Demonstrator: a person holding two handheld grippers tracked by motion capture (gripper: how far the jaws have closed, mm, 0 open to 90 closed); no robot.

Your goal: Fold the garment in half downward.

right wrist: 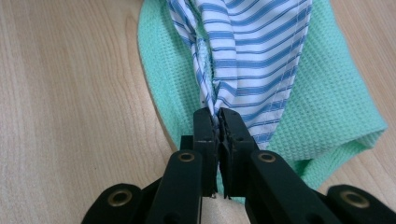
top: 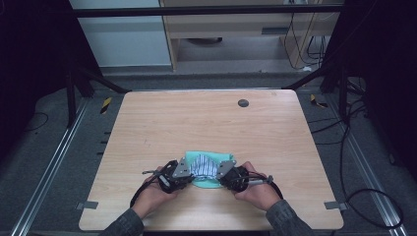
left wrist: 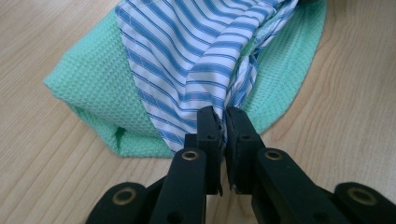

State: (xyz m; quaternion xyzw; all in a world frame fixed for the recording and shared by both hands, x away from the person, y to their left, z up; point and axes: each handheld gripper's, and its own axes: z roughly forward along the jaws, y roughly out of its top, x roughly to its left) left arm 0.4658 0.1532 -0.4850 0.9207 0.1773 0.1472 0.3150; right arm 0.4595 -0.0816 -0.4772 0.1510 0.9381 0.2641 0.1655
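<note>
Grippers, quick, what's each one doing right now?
Left gripper: closed on the striped cloth.
Right gripper: closed on the same striped cloth.

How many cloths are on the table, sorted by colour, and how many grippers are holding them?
Green waffle-weave cloth: 1
Blue-and-white striped cloth: 1
Grippers, both shut on the striped cloth: 2, the left gripper and the right gripper
Total: 4

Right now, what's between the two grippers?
In the high view, the striped cloth spans from the left gripper to the right gripper, each shut on one end. The green towel lies under it on the table.
</note>
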